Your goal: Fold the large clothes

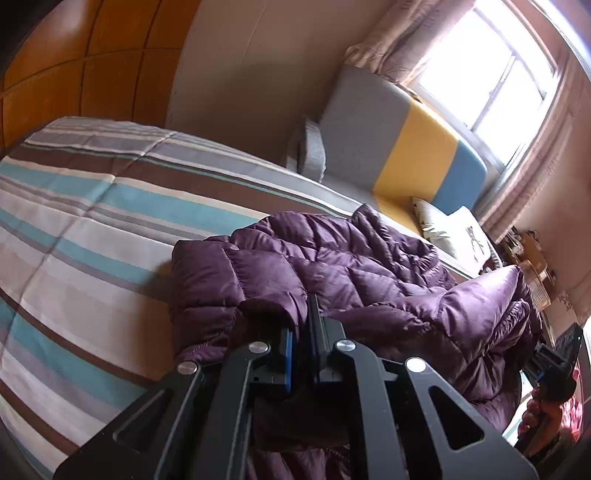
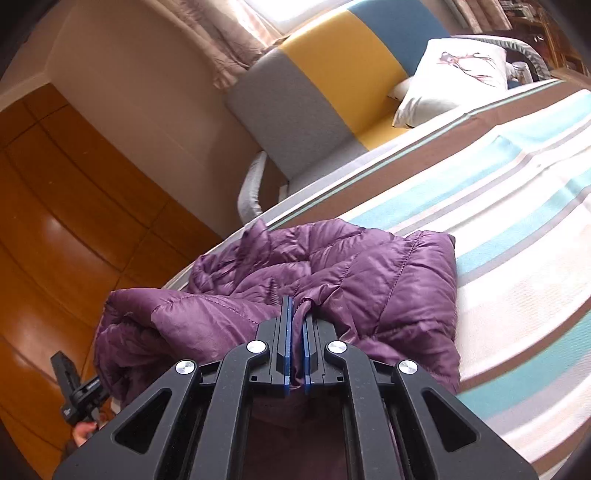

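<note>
A bed under a striped quilt (image 1: 74, 229) in teal, white, brown and grey fills most of both views, with a wooden wardrobe (image 1: 74, 55) beyond it on the left and a bright window (image 1: 487, 74) with a pale curtain (image 1: 399, 33) at the far end. Below the window stands a sofa (image 1: 406, 147) with grey, yellow and blue panels, a white cushion (image 1: 454, 229) lying at its near end. The purple quilted down jacket (image 1: 332, 266) lies bunched on the near part of the quilt, its far portion resting flat and its near edge lifted. The left gripper (image 1: 301, 325) is narrowed onto a fold of that near edge, fabric pinched between its blue pads. The right gripper (image 2: 297, 325) is likewise clamped tight, a pleat of purple fabric caught between its fingers.
</note>
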The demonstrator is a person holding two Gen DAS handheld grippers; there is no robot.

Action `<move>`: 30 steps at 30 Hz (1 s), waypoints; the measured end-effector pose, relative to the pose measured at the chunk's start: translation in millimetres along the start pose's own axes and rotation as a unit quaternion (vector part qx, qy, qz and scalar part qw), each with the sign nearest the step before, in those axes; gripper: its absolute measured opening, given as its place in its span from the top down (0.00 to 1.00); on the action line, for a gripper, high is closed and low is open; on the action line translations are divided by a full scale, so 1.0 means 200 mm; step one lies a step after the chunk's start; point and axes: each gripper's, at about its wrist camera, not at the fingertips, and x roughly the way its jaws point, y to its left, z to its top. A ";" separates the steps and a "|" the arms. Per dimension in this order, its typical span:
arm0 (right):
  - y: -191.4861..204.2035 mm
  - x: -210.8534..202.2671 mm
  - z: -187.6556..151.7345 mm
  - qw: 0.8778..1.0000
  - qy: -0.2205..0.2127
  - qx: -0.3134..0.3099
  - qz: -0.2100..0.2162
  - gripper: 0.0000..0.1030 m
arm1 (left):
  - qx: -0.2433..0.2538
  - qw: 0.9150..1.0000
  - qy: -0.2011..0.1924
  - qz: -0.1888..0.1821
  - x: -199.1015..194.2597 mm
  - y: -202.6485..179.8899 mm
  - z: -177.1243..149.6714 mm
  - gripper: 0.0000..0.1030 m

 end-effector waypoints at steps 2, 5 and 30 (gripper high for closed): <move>-0.02 0.04 0.00 1.000 0.001 0.010 -0.006 0.96 | -0.001 1.000 0.006 0.009 0.05 -0.01 0.01 0.91; -0.05 0.10 0.00 0.999 0.010 0.034 -0.006 0.92 | 0.010 1.000 0.020 0.017 0.10 -0.03 0.01 0.85; 0.41 0.13 0.00 0.979 0.040 -0.182 -0.088 0.46 | 0.124 0.989 -0.061 0.046 -0.09 -0.44 -0.02 0.07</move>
